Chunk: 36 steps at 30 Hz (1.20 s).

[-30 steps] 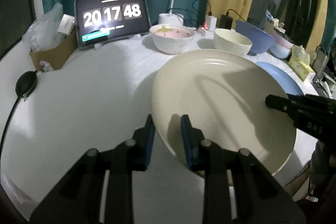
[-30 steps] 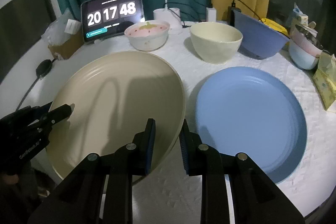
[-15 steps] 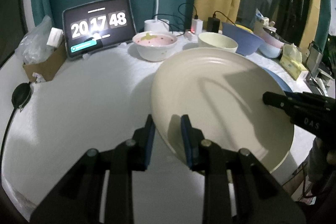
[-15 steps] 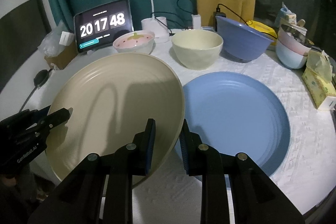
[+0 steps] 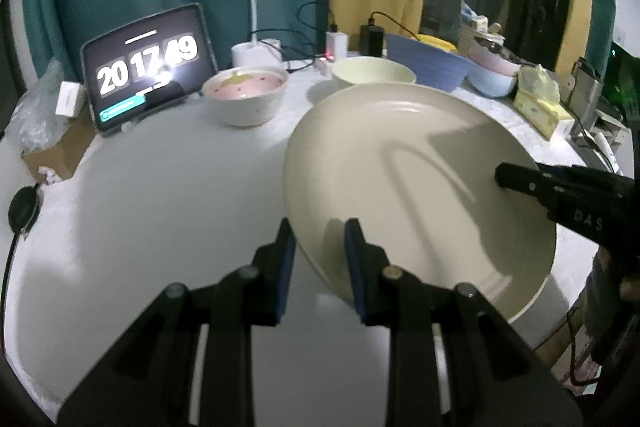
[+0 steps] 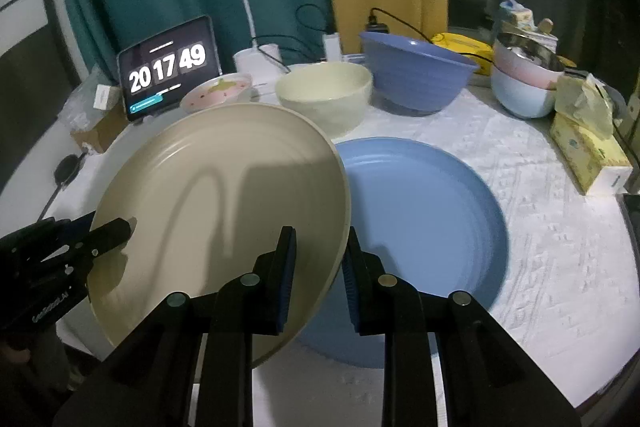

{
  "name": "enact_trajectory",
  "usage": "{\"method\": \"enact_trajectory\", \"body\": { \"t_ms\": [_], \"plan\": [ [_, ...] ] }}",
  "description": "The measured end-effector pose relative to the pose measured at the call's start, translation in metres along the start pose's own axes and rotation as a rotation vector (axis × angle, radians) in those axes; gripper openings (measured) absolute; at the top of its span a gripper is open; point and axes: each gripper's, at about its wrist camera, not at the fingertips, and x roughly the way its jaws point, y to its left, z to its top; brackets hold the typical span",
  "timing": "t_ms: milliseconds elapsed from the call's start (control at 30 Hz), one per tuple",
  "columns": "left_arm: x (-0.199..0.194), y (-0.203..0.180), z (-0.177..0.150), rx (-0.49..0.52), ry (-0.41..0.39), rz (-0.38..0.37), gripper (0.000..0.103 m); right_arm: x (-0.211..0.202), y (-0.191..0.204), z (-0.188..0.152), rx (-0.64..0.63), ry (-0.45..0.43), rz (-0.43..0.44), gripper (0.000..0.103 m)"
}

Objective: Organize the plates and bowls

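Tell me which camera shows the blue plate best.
The right wrist view: the blue plate lies flat on the tablecloth, its left edge overlapped by the cream plate. In the left wrist view the cream plate hides it entirely.

The cream plate (image 6: pixel 224 195), round with ridged rings, is lifted off the table and tilted, its right edge overlapping the left rim of the blue plate (image 6: pixel 420 227), which lies flat near the front. Farther back stand a pink strawberry-print bowl (image 5: pixel 245 95), a cream bowl (image 6: pixel 324 95), a large blue bowl (image 6: pixel 416 79) and stacked pastel bowls (image 6: pixel 524 83) at far right.
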Motion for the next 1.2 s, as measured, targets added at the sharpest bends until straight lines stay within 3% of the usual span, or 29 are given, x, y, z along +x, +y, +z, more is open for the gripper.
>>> {"method": "enact_trajectory", "body": {
  "t_ms": [600,1200],
  "plan": [
    [0.029,-0.062,0.025,0.109,0.039,-0.033,0.026,-0.003,-0.071,0.003,0.111,-0.018,-0.043,0.025],
    [0.067,-0.11,0.027,0.159,0.117,-0.073,0.029,0.002,-0.125,-0.004,0.18,0.016,-0.083,0.027]
  ]
}}
